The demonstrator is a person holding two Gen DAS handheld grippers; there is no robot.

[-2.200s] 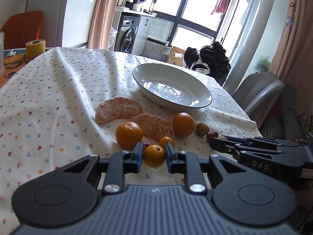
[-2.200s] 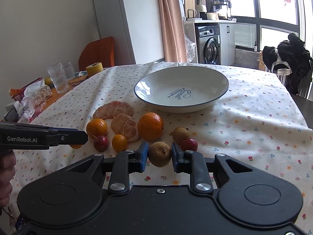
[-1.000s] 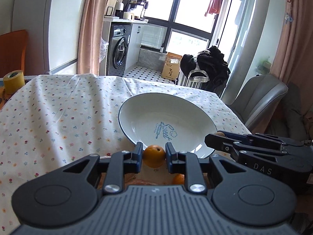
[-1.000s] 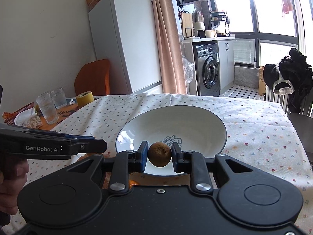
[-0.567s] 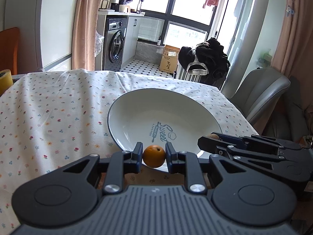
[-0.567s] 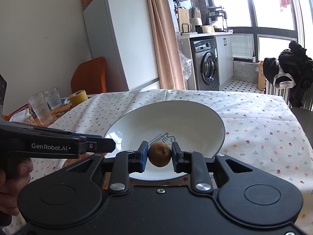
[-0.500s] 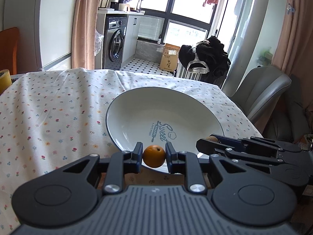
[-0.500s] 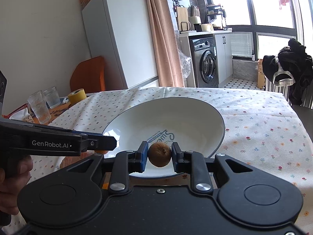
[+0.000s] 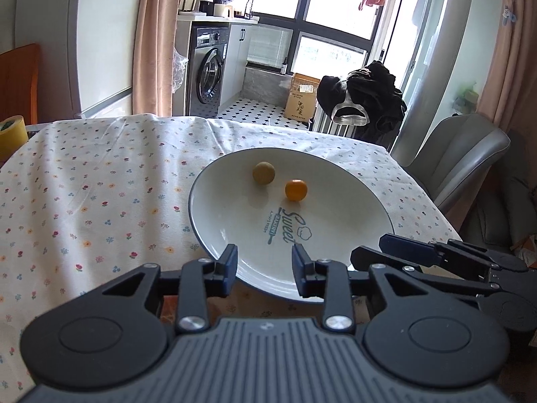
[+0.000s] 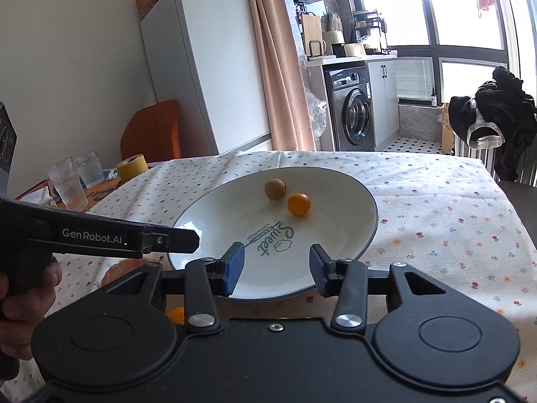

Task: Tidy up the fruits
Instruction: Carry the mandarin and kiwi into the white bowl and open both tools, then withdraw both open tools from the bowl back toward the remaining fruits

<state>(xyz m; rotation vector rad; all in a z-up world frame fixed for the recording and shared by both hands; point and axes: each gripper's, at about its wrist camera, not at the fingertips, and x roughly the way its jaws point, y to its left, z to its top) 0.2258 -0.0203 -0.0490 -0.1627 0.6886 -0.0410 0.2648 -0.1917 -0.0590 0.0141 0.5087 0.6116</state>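
Left wrist view: the left gripper (image 9: 264, 262) gapes empty over the plate (image 9: 214, 231) near rim. Beyond it, past the "Sweet" lettering, lie a kumquat (image 9: 296, 189) and a brown fruit (image 9: 263, 173), both round, close but apart.

Right wrist view: the right gripper (image 10: 277, 265) also spread, empty; the kumquat (image 10: 298, 204) just right of the brown fruit (image 10: 275, 188), far side of the plate (image 10: 365, 231).
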